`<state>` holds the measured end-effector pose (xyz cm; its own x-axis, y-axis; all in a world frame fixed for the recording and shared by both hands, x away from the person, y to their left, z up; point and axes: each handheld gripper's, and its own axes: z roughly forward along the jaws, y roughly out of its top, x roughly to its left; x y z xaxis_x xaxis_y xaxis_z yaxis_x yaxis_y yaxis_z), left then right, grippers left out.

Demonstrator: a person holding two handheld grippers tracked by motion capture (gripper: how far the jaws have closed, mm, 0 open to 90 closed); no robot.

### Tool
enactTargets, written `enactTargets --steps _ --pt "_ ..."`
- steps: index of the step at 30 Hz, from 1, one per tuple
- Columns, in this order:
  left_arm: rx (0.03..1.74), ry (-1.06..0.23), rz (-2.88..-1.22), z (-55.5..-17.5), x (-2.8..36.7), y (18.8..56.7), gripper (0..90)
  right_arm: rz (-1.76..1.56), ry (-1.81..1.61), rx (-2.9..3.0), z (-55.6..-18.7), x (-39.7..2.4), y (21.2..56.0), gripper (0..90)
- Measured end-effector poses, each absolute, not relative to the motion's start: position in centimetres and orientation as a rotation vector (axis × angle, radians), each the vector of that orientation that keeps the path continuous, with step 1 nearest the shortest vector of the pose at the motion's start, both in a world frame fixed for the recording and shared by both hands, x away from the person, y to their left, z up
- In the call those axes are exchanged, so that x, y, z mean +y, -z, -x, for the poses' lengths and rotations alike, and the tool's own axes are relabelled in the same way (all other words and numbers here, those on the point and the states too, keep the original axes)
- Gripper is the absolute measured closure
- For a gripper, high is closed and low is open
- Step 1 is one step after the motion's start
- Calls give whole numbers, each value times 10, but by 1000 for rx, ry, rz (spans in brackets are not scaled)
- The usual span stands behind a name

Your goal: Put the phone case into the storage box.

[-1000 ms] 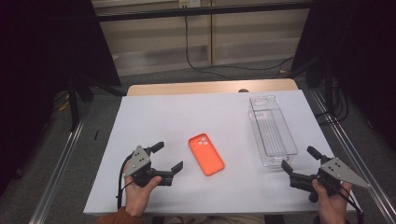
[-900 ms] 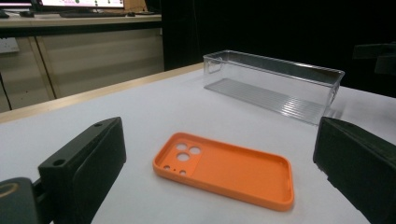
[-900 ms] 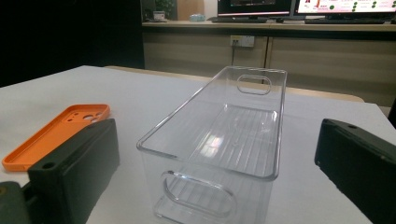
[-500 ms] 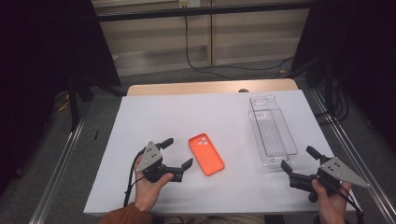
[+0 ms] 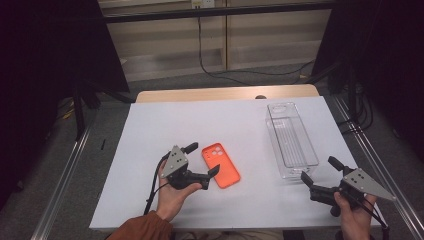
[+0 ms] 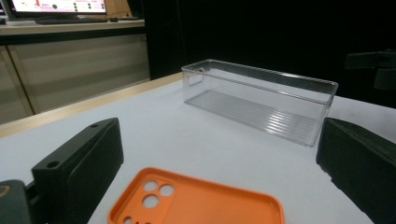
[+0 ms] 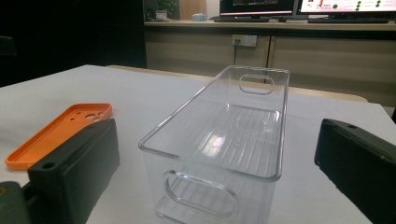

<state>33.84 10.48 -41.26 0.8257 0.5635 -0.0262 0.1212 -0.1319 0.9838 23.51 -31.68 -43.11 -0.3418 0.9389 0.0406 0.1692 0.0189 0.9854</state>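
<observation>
the left tool point(image 5: 200, 161) gapes wide just left of the orange phone case point(image 5: 220, 164), whose long axis runs away from the person.

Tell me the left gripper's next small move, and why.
Probably ease the left gripper forward and close on the orange case: its jaws stand open on either side of the case's near end, not yet touching, and the case lies flat on the table.

Orange phone case point(image 5: 220, 164) beside black left claw point(image 5: 203, 160); clear ribbed bin point(image 5: 291, 140) ahead of black right claw point(image 5: 320, 171); white bench point(image 5: 200, 120).
</observation>
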Motion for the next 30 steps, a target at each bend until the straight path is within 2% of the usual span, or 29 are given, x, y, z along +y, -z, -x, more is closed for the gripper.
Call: enactTargets --steps 30 --pt "448 -403 -1650 -371 55 401 28 -1150 -1384 1601 -235 -317 431 0"
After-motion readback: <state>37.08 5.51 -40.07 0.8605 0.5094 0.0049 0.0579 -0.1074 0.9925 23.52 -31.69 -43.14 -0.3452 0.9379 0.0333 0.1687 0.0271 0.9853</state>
